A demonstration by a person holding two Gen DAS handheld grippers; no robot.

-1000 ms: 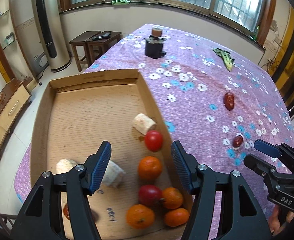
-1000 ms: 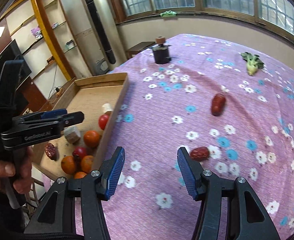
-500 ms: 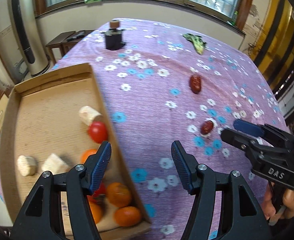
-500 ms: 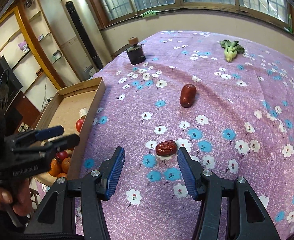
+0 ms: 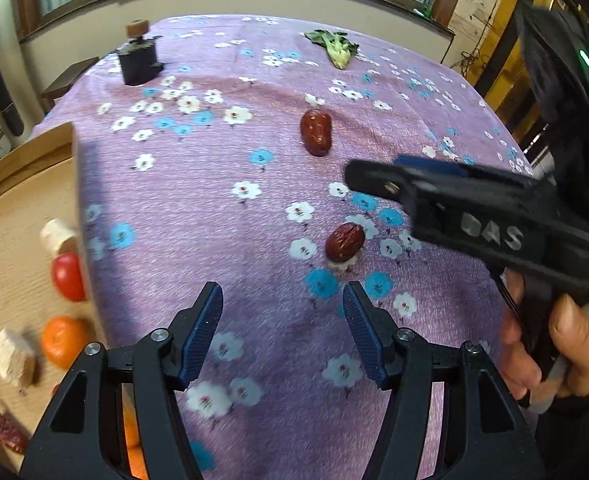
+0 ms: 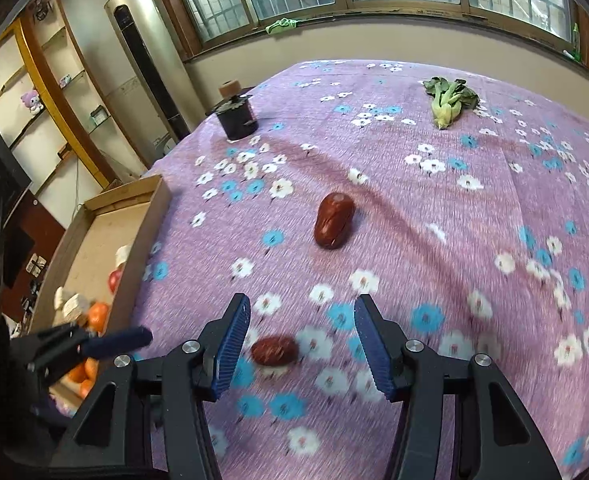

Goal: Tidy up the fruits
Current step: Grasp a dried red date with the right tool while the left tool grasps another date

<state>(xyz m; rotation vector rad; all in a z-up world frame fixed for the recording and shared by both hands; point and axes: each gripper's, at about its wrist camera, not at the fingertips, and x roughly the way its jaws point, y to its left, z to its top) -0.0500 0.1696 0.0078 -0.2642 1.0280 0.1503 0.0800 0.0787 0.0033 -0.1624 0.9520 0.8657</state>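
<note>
My right gripper [image 6: 300, 342] hangs over the purple flowered cloth of the worktop [image 6: 434, 208], jaws parted with nothing pressed between them. The small red date [image 6: 274, 351] lies low in my right view, in the gap and nearer the left jaw, touching neither ribbed blue pad. It is a wrinkled, dull-skinned oval, its long axis running almost straight across the frame, left to right. In the left wrist view that same small date [image 5: 345, 241] sits right of centre, tilted so its upper end points to the upper right.

My left gripper [image 5: 282, 330] is also spread wide and empty, over bare cloth at the bottom centre of its view, with the small date above and a little right of the jaws.

The larger date [image 6: 333, 220] rests at the middle of the right view, well apart from the small one. It is smoother, glossier and plump, its long axis close to upright in the frame, leaning slightly right at the top.

The cardboard tray [image 6: 156, 200] sits along the left edge, its corrugated brown wall shallow. Inside it are a round red tomato [image 5: 68, 276], a matt orange tangerine [image 5: 62, 340] and pale rough-cut chunks [image 5: 12, 356]. At the upper right lies a leafy green vegetable [image 6: 448, 98], stalk end toward me; at the upper left stands a dark squat jar [image 6: 236, 118] with a cork-coloured knob.
</note>
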